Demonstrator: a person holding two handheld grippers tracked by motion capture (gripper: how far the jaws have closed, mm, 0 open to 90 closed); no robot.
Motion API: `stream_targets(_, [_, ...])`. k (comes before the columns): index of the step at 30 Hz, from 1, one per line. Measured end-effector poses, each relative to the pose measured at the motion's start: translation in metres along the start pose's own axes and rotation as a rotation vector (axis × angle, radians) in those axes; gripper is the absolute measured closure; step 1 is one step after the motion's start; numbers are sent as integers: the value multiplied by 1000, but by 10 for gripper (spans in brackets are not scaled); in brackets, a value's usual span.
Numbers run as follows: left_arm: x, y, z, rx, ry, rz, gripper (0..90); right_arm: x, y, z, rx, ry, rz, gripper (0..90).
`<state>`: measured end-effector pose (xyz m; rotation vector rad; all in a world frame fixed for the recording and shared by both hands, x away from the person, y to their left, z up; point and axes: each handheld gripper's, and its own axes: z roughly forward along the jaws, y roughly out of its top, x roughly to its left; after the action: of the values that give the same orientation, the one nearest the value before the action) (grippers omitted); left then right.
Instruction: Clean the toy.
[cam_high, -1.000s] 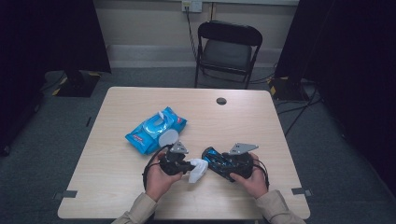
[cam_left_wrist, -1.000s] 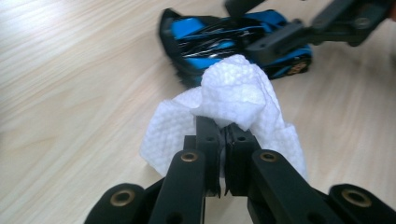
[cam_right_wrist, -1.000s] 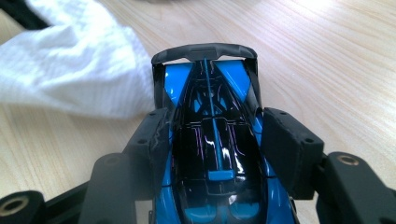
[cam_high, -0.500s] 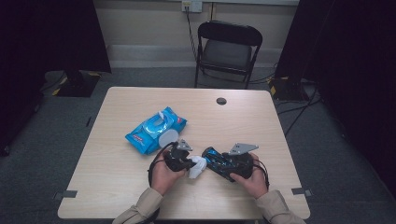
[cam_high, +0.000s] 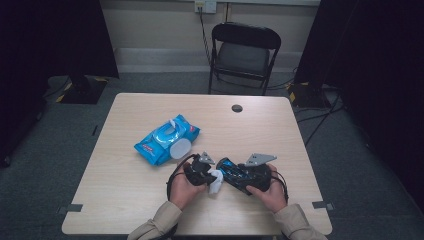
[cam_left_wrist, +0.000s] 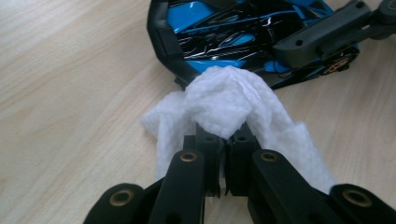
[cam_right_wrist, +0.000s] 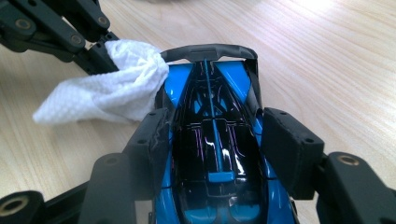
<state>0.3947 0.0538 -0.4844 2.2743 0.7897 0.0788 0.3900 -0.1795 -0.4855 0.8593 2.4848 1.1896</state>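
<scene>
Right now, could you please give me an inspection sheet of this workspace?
Surface: light wooden table, round grommet hole near the far edge.
Job's things: blue-and-black toy car; white wet wipe touching the car's end.
Clutter: blue wipes pack, lid flipped open.
Grippers: left claw shut on the wipe; right claw clamps the car's sides.
Cables: black cable looping by the left hand.
Surroundings: black folding chair, dark curtains, floor cables.
</scene>
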Motion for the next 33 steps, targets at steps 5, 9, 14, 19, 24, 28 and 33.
stream_targets(5, [-7,-2,4,-14,-55,-1,866,0,0,1,-3,-1,-3,424])
stream_targets(9, [-13,2,8,0,-56,11,865,0,0,0,-3,0,-4,424])
stream_targets(14, [-22,5,12,2,-86,34,866,0,0,0,-4,0,-3,424])
stream_targets(19, [-31,10,19,10,-102,48,867,0,0,0,-4,2,-3,424])
stream_targets(24, [-39,12,23,12,-126,68,867,0,-1,0,-5,4,1,424])
stream_targets(28, [-43,14,26,9,-132,74,867,0,-1,0,-6,2,-2,424])
stream_targets(33, [-50,15,30,1,-148,83,868,0,-1,0,-11,3,3,424])
